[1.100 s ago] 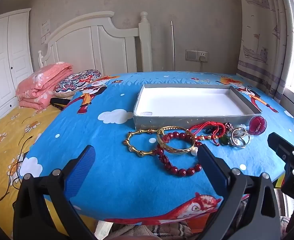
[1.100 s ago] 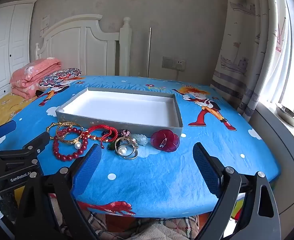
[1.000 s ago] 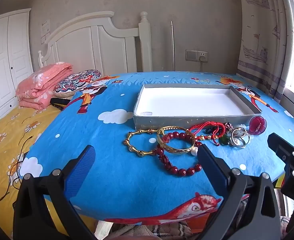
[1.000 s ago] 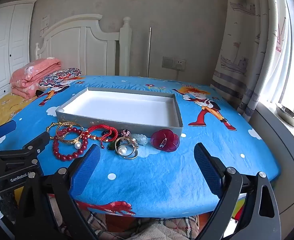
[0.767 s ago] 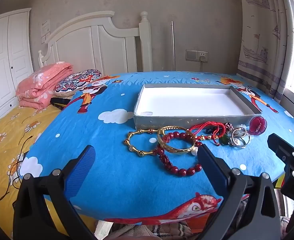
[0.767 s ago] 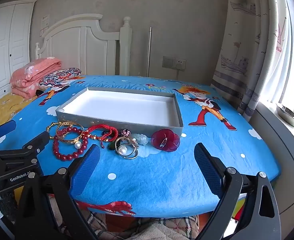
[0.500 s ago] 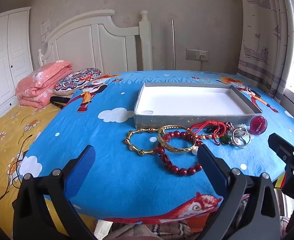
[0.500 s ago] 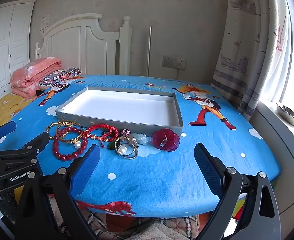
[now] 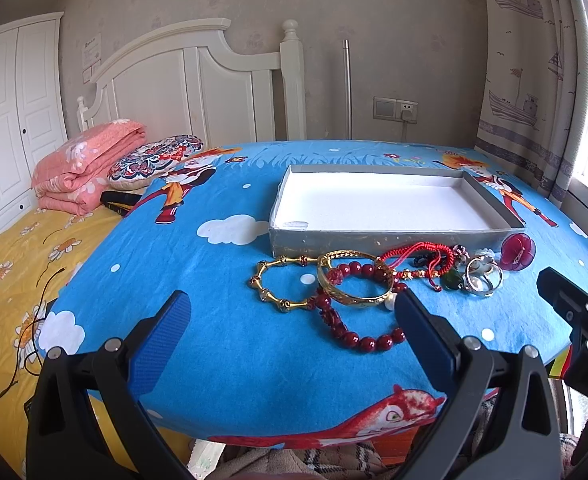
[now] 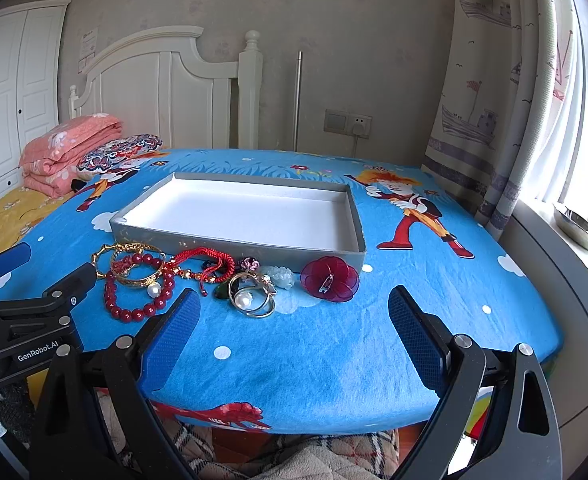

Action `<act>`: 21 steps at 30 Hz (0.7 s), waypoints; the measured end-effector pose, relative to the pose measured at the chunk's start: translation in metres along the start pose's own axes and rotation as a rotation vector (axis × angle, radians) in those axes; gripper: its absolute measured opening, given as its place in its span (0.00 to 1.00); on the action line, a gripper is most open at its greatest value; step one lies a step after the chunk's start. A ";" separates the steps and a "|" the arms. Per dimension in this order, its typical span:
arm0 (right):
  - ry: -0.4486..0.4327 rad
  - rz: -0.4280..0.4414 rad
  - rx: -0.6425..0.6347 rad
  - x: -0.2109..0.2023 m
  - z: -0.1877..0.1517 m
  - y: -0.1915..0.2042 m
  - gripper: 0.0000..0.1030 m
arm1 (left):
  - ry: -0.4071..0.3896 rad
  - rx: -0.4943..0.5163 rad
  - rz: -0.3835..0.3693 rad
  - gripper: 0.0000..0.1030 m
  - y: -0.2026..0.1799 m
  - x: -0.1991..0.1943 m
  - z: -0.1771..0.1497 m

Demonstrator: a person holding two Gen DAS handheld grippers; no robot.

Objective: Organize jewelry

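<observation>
A shallow grey tray (image 9: pixel 489 200) (image 10: pixel 355 216) with a white floor stands on the blue table. Jewelry lies in a row along its near wall: a gold link bracelet (image 9: pixel 268 286), a gold bangle (image 9: pixel 353 300) (image 10: pixel 138 280), a dark red bead bracelet (image 9: pixel 353 338) (image 10: pixel 134 312), a red cord bracelet (image 9: pixel 417 250) (image 10: pixel 206 258), silver rings (image 9: pixel 483 278) (image 10: pixel 254 300) and a maroon flower brooch (image 9: pixel 517 252) (image 10: pixel 329 278). My left gripper (image 9: pixel 294 336) is open, low before the bracelets. My right gripper (image 10: pixel 294 328) is open, just short of the rings and brooch.
The blue cartoon cloth (image 9: pixel 222 340) covers the table to its near edge. On the yellow bed at left lie a folded pink blanket (image 9: pixel 86 164) and a patterned cushion (image 9: pixel 154 158). A white headboard (image 9: pixel 198 88), a curtain (image 10: pixel 493 100) and a windowsill (image 10: pixel 565 248) bound the far and right sides.
</observation>
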State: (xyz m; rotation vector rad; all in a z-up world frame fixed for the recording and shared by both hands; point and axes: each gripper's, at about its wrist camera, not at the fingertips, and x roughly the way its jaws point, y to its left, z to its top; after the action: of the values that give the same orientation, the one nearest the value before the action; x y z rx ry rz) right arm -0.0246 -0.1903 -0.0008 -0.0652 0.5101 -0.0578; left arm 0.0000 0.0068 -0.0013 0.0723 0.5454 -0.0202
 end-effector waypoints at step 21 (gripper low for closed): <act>0.009 0.002 0.002 0.003 -0.001 0.000 0.86 | 0.018 -0.018 0.006 0.96 0.000 0.005 0.000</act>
State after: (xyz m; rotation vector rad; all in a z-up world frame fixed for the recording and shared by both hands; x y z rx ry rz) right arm -0.0224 -0.1908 -0.0036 -0.0624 0.5187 -0.0566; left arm 0.0043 0.0070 -0.0038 0.0563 0.5628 -0.0083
